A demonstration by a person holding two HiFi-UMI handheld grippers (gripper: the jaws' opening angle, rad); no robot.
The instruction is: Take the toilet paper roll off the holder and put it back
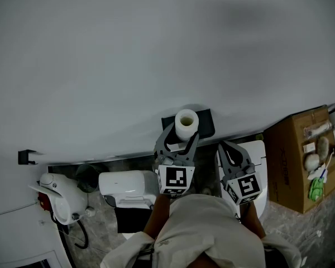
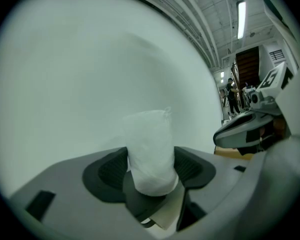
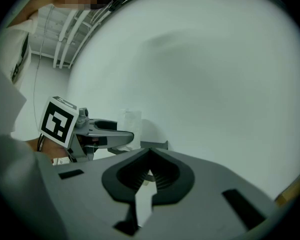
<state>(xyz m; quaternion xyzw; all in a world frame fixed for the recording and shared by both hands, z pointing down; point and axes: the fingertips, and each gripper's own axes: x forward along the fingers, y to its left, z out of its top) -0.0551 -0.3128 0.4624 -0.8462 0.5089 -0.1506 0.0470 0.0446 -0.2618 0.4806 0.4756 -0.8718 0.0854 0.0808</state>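
Left gripper view: the toilet paper roll stands upright between the jaws, a soft white cylinder with a faintly crinkled surface and a small loose tuft at its top edge. The ribbed black pads of the left gripper lie against it on both sides, so the gripper is closed on the roll. The roll's lower end sits on the dark, rounded base of the holder.

Head view, from above: the roll's hollow core shows as a ring. The holder there is a flat black rectangular plate fixed to the smooth, matt white wall, and the roll rests on it just in front of the wall.

Right gripper view: the right gripper has its grey plastic jaws together, the curved black pads meeting at the tips with nothing between them. In the head view it hangs just beside the left gripper, apart from the roll. A brown cardboard box stands against the wall further right, with small items lying on top of it.
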